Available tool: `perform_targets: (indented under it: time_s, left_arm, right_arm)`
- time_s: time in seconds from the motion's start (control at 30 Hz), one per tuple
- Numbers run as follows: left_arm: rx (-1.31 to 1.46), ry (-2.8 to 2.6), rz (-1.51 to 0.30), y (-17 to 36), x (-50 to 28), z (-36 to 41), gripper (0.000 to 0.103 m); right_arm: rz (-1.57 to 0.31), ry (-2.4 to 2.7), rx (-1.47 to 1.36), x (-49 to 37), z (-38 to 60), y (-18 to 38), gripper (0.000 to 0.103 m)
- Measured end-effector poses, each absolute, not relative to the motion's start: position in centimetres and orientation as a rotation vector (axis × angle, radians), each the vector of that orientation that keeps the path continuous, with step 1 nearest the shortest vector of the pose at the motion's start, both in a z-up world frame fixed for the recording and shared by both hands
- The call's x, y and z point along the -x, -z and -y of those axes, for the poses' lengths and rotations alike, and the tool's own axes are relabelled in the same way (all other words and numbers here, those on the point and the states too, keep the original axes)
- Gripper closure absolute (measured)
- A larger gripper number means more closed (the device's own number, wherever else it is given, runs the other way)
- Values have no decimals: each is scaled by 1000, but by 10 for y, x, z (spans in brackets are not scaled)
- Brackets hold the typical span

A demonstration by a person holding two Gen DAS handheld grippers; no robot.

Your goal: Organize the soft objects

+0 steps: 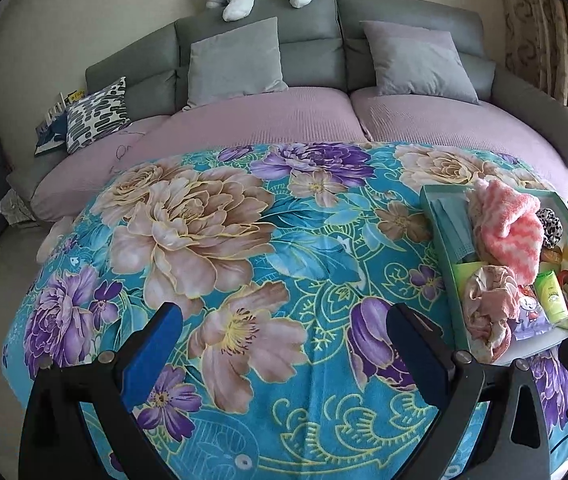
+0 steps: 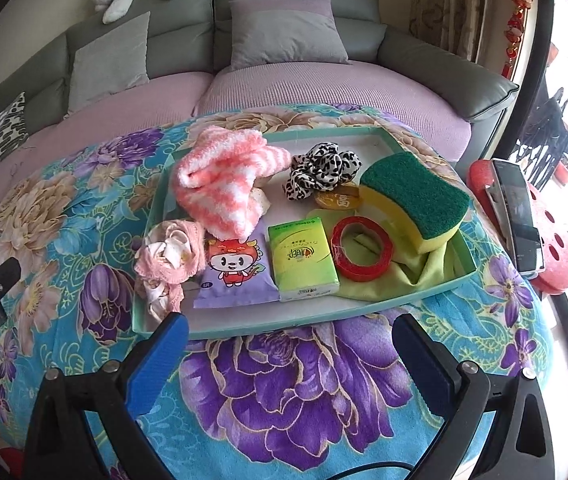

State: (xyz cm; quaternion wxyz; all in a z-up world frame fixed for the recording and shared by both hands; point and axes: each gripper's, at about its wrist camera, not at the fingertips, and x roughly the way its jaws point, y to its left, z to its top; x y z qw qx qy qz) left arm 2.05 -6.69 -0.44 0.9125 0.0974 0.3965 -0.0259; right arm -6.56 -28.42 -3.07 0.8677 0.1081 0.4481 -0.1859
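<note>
Both the left gripper and right gripper are held apart, empty; the pink striped cloth is piled at the tray's far left corner.

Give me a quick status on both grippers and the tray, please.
Left gripper open, empty, over floral blanket. Right gripper open, empty, just short of tray. Pink fuzzy cloth, sponge in tray. Nothing blocking.

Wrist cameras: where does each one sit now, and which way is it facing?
Left wrist: above the floral blanket, facing the sofa; its open left gripper shows, the tray far right.
Right wrist: just before the tray, facing it; its open right gripper shows.
Shared: blanket, tray, pink striped cloth, sofa.
</note>
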Motion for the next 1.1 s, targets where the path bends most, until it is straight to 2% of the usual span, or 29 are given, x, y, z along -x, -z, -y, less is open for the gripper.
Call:
perform_targets:
  time_s: [0.53, 1.1]
  left_arm:
    - [-284, 114, -952, 32, -32, 87, 1]
    - [-293, 160, -1001, 38, -34, 93, 1]
  right_arm:
    - [-961, 371, -229, 48, 285, 45, 0]
    - [-1016, 357, -230, 41, 283, 56, 0]
